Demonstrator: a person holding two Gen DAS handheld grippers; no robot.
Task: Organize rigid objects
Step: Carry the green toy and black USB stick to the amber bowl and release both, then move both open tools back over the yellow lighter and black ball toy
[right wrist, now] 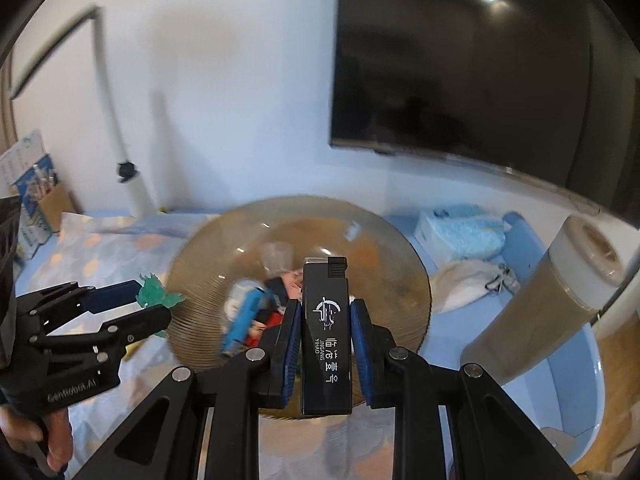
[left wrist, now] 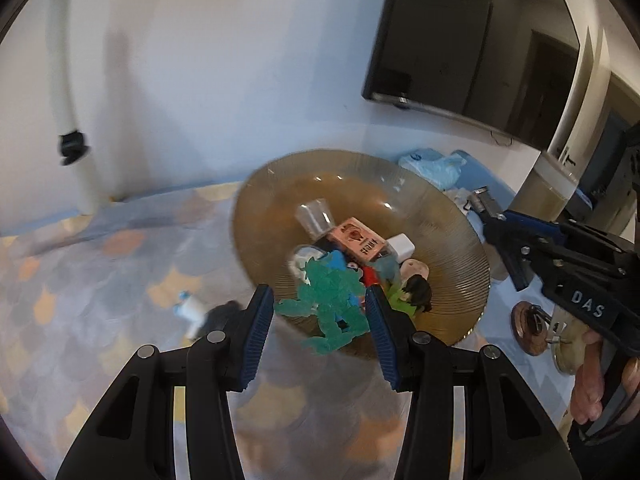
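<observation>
Holding a teal dinosaur figure (left wrist: pixel 332 308) between its pads, the left gripper (left wrist: pixel 320 320) hangs above the near rim of a ribbed amber glass bowl (left wrist: pixel 452 280). At three o'clock, the right gripper (right wrist: pixel 326 340) clamps a black lighter (right wrist: pixel 326 328) upright, over the same rim. Farther in, the bowl holds a pink card box (left wrist: pixel 358 240), a clear cup (left wrist: pixel 316 214) and other small toys. Beyond, at one o'clock, sits a blue plastic bag (left wrist: pixel 434 166). Judged best: carry each item over the bowl's centre, lower it, then release gently to avoid chipping glass.
</observation>
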